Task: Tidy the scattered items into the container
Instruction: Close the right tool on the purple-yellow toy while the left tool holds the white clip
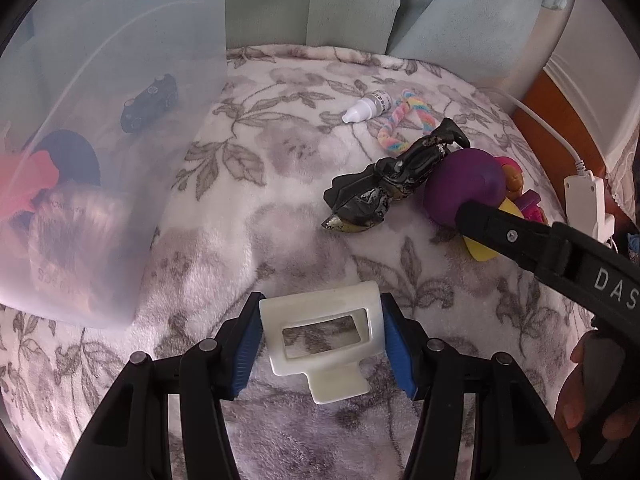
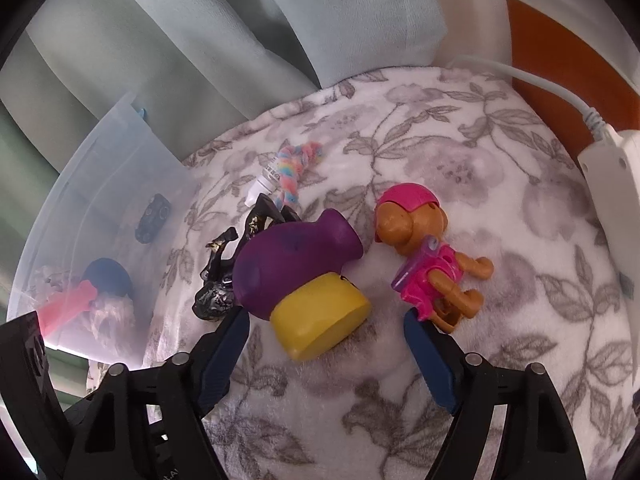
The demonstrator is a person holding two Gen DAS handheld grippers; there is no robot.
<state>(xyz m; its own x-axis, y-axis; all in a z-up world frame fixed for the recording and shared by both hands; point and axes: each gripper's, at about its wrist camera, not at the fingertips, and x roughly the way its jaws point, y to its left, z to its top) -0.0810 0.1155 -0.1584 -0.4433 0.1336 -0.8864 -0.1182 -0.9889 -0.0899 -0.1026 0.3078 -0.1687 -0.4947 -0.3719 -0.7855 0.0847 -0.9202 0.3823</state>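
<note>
Floral fleece blanket [image 1: 288, 216] covers the bed beneath both of my grippers. My left gripper [image 1: 322, 346] has its jaws closed on a white plastic clip [image 1: 320, 336], one blue pad pressed to each side, held just above the blanket. To its left stands the translucent plastic container [image 1: 100, 160], which holds a small black toy car [image 1: 150, 102] and a few blurred things. My right gripper [image 2: 326, 344] has its jaws spread wide and holds nothing; a purple and yellow toy [image 2: 304, 276] lies between them. Touching that toy's left side is a black figurine [image 2: 224, 276]; just to its right lies a pink-helmeted puppy figure [image 2: 424, 256]. Farther back, a small white dropper bottle [image 1: 366, 108] rests beside a rainbow rope toy [image 1: 404, 120].
</note>
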